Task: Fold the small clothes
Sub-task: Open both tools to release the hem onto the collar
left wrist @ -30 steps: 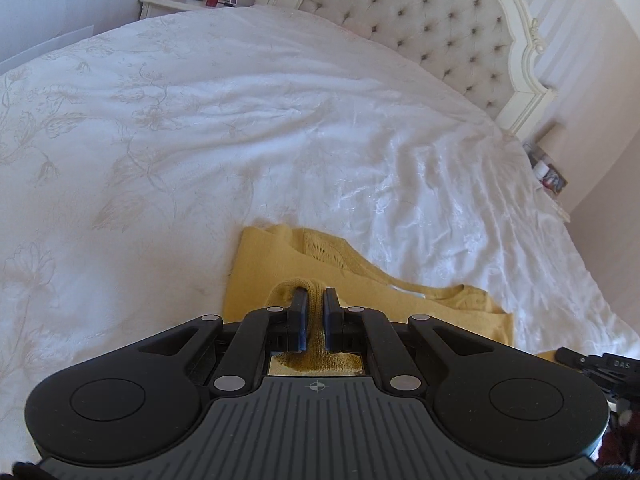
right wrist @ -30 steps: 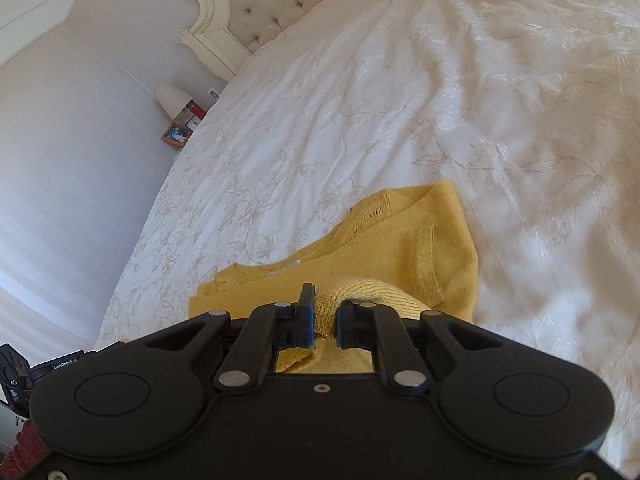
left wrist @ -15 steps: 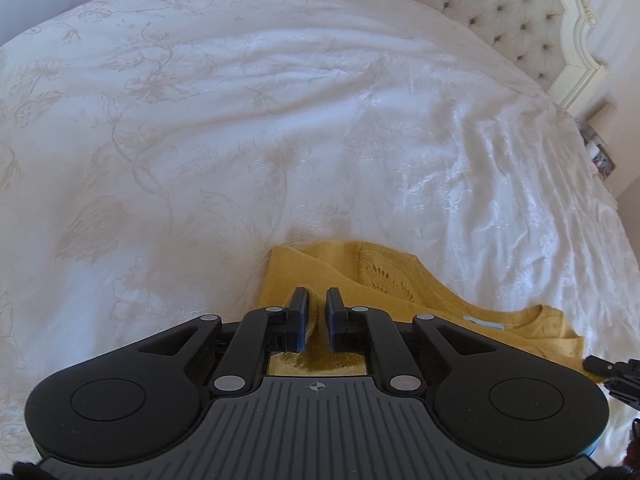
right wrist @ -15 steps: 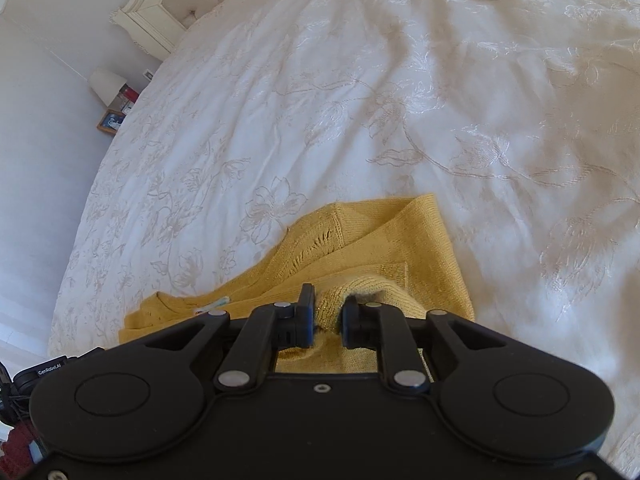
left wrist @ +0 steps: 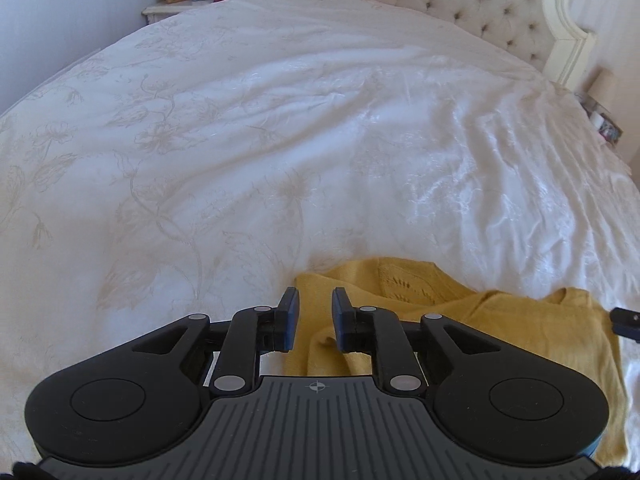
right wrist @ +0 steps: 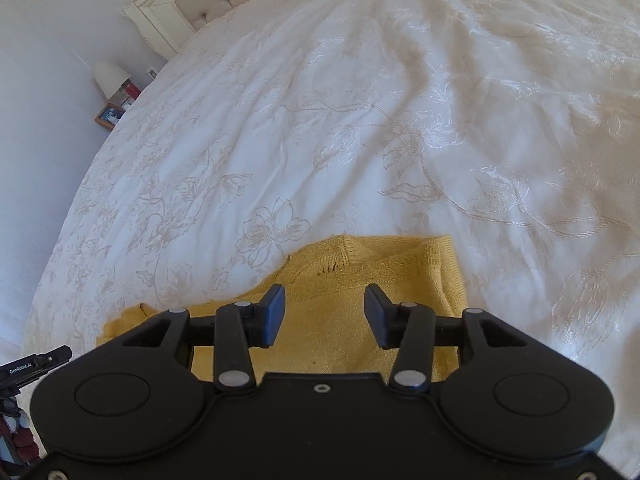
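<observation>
A small mustard-yellow knit top (left wrist: 520,328) lies folded on the white bedspread (left wrist: 280,140). In the left wrist view my left gripper (left wrist: 314,300) is over the top's left edge. Its jaws are opening, a narrow gap shows between them, and a soft ridge of knit sits below without being pinched. In the right wrist view the same top (right wrist: 360,264) lies flat. My right gripper (right wrist: 325,300) hangs over its right part with its jaws opening wide and nothing between the pads.
The bedspread (right wrist: 360,120) runs far ahead to a tufted headboard (left wrist: 480,0). A nightstand (left wrist: 176,8) with a photo frame and a red bottle stands at the far left corner. The bed's edge and a lamp (right wrist: 110,78) show at the left of the right wrist view.
Both grippers were shut on a raised fold of the yellow top. They have carried it forward and down, and both have let go. The right jaws have parted much further than the left.
</observation>
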`<state>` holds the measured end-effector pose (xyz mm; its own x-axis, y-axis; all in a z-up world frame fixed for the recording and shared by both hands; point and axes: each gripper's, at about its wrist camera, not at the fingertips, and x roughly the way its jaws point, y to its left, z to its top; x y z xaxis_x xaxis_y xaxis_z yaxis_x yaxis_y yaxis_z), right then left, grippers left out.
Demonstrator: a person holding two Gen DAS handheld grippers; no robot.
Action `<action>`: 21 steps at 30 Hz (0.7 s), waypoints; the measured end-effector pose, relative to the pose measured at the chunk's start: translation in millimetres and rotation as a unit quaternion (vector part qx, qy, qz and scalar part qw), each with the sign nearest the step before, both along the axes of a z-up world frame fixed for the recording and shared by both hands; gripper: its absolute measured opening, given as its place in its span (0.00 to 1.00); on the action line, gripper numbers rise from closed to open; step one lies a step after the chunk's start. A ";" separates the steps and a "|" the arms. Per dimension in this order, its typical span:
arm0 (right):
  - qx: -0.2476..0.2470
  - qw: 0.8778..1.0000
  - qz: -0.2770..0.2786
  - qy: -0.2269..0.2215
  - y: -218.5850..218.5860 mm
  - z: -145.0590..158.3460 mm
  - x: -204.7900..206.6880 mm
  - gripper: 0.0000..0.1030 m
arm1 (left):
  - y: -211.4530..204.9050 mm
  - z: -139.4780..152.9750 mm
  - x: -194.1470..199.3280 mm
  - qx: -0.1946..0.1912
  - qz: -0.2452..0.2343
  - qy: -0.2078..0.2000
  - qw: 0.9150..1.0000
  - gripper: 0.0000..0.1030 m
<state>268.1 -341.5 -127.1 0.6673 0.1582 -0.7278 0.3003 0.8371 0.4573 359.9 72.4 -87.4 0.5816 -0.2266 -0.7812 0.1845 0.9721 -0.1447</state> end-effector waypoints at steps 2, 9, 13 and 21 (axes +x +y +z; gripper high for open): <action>-0.009 1.000 0.017 0.000 7.6 2.8 -2.2 0.52 | -10.0 -2.3 -11.2 0.007 -0.021 0.003 1.000 0.17; -0.031 0.997 0.061 0.022 30.3 -4.7 -6.4 0.54 | -37.1 -25.2 -41.4 0.032 -0.079 0.033 0.996 0.17; -0.038 0.996 0.074 0.038 39.3 -14.0 -6.8 0.59 | -43.4 -43.3 -37.3 0.041 -0.098 0.055 0.993 0.17; -0.057 0.992 0.093 0.058 43.3 -24.1 4.7 0.59 | -38.8 -50.8 26.2 0.038 -0.056 0.039 0.997 0.17</action>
<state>272.8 -298.2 -151.3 0.5455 0.1833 -0.8178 0.1816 0.9268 0.3288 386.1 33.6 -138.2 0.4921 -0.2261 -0.8407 0.2840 0.9545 -0.0905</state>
